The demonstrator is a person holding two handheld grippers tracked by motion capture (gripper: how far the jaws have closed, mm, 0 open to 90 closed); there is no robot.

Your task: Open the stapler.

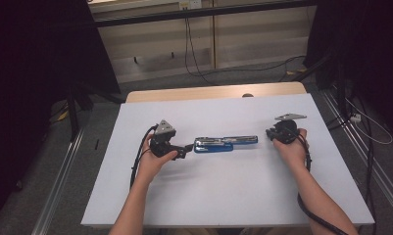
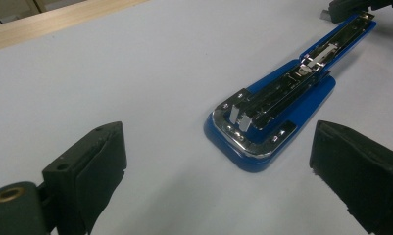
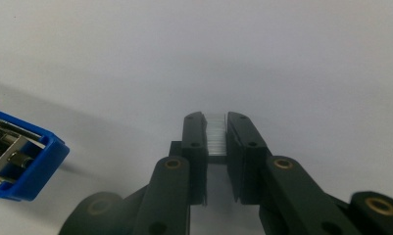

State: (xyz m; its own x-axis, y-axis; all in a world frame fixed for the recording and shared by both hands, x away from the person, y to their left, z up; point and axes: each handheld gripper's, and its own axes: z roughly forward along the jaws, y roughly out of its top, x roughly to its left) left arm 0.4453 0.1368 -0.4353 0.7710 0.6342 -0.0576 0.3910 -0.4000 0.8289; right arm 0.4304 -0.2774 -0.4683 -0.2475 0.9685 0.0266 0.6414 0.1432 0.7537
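White table (image 1: 223, 196), blue stapler (image 1: 226, 143) lying opened flat. Left gripper (image 2: 218, 161) jaws spread beside its base; right gripper (image 3: 216, 137) pinches a staple strip (image 3: 215, 134) — likely to snap or slip if squeezed askew.

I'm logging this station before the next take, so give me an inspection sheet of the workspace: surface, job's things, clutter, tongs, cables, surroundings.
Surface: white table top, bare apart from the items below; wooden edge at the far side.
Job's things: blue stapler lying opened out flat mid-table, metal magazine exposed; a strip of staples pinched in the right tongs.
Clutter: nothing seen.
Tongs: left tongs open, jaws either side of the stapler's near end, not touching it; right tongs shut on the strip, beside the stapler's other end.
Cables: one trails from each gripper along the forearm; others cross the floor behind.
Surroundings: dark curtains at both sides, metal floor rails, pale wall panels beyond.
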